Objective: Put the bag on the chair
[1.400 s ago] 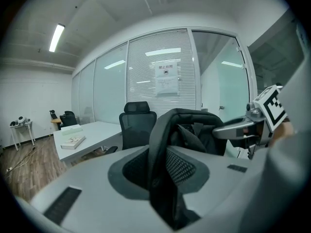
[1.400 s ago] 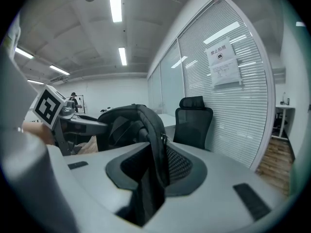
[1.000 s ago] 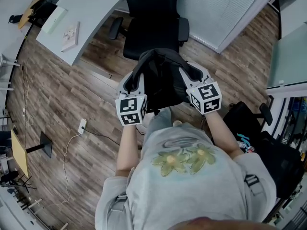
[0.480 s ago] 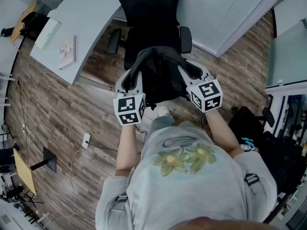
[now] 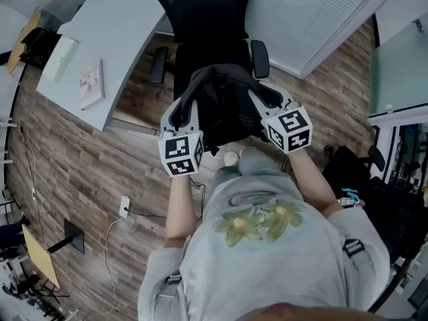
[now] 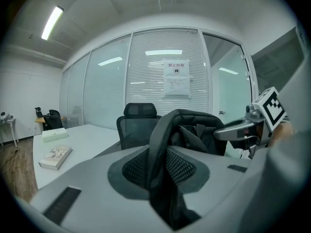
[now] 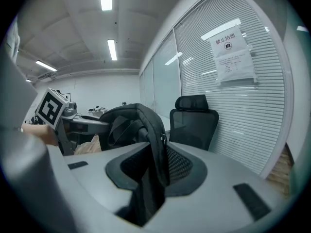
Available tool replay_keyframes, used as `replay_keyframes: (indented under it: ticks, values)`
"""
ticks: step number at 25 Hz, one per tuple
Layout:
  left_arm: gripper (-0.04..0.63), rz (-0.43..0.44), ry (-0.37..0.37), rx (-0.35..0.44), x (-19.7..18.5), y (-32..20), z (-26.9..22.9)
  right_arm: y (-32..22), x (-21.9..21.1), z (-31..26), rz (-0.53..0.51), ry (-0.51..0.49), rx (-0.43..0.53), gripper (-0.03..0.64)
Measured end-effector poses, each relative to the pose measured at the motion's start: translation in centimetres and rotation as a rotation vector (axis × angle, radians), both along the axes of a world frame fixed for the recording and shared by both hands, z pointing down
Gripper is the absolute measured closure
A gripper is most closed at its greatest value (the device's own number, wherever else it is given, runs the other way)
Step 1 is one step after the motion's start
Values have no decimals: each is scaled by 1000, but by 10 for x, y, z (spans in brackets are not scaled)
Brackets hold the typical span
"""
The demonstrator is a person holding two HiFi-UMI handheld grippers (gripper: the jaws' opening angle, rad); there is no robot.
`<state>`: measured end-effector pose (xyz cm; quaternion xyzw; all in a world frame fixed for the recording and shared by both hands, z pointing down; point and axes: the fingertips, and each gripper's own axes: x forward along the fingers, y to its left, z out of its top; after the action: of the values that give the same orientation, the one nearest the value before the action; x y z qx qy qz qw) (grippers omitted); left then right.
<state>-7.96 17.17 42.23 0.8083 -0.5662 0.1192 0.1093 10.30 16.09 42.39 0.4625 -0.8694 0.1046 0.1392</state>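
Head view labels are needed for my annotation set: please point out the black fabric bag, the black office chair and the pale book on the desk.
black fabric bag (image 5: pixel 227 112): head view, its main body.
black office chair (image 5: pixel 204 12): head view, its backrest.
pale book (image 5: pixel 91 84): head view, its cover.

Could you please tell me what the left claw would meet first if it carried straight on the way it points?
Probably the black office chair, just beyond the bag strap it grips, though depth is unclear.
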Motion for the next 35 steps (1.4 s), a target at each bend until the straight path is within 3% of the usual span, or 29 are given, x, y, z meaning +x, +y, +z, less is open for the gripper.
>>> replay_keyframes:
  ticks: [17, 35]
  values:
    - [486, -49, 17, -11, -19, -42, 4, -56, -18, 3, -77, 22, -15, 518]
    - [486, -140, -16, 1, -47, -210, -7, -239, -49, -3, -171, -6, -18, 517]
